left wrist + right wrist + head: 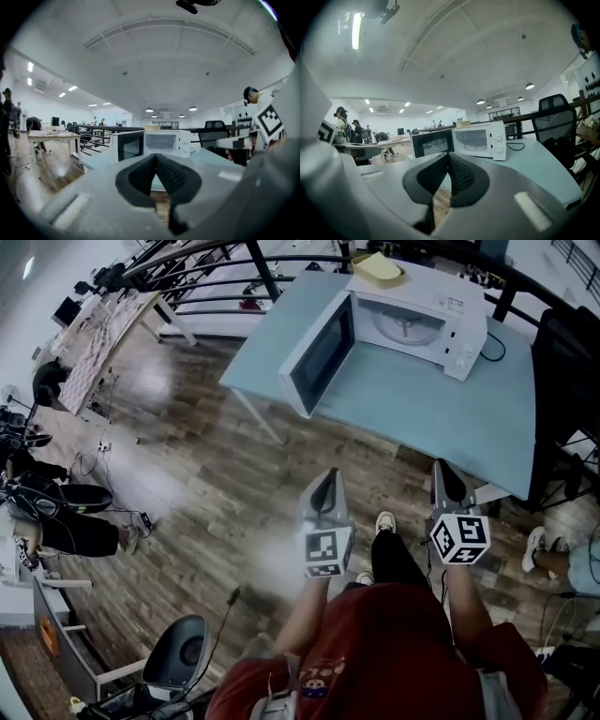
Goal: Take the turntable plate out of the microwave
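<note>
A white microwave (417, 315) stands on a light blue table (441, 418) with its door (319, 354) swung wide open to the left. The round turntable plate (405, 326) lies inside the cavity. Both grippers hang over the wooden floor in front of the table, well short of the microwave. My left gripper (326, 476) is shut with nothing in it, and so is my right gripper (444, 467). In the left gripper view the shut left gripper (155, 157) points at the microwave (164, 142). In the right gripper view the right gripper (449, 156) does the same toward the microwave (480, 139).
A yellow pad (379, 266) lies on top of the microwave, and a black cable (494, 343) runs from its right side. A black chair (565, 362) stands right of the table. Dark railings (234, 282) run behind it. Desks and people are at the far left.
</note>
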A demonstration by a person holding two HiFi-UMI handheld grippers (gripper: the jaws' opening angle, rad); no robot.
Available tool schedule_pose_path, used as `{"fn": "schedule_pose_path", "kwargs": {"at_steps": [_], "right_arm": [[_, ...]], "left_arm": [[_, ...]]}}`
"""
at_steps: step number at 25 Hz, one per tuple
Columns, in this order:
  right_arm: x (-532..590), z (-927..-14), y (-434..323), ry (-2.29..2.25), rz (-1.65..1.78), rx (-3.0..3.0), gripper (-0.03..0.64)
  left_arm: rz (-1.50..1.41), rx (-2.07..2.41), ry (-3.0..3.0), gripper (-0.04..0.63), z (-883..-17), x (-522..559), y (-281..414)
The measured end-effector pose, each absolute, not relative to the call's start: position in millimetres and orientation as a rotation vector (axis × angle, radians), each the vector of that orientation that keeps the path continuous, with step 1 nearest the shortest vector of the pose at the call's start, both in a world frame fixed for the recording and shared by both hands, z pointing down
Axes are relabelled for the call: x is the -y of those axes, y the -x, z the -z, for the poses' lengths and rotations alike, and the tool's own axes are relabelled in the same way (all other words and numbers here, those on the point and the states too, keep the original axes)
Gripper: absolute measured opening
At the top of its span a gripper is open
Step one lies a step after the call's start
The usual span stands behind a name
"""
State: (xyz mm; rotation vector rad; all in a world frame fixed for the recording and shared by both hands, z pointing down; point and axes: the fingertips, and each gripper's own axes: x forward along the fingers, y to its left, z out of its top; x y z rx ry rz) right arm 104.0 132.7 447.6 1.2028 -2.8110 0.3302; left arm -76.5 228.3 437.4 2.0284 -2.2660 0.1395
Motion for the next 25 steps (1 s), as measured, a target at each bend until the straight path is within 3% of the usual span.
{"fn": "schedule_pose_path", "kwargs": {"at_steps": [10, 25], "right_arm": [[-29, -434, -63, -1.181, -0.318, 2.834, 0.0], [134, -439, -77, -1.282, -0.319, 2.794, 0.0]], "left_arm": [[-0.169, 2.3, -2.013, -0.002, -421, -130, 122], [-0.241, 2.21, -2.157, -0.002, -411, 55, 108]]}}
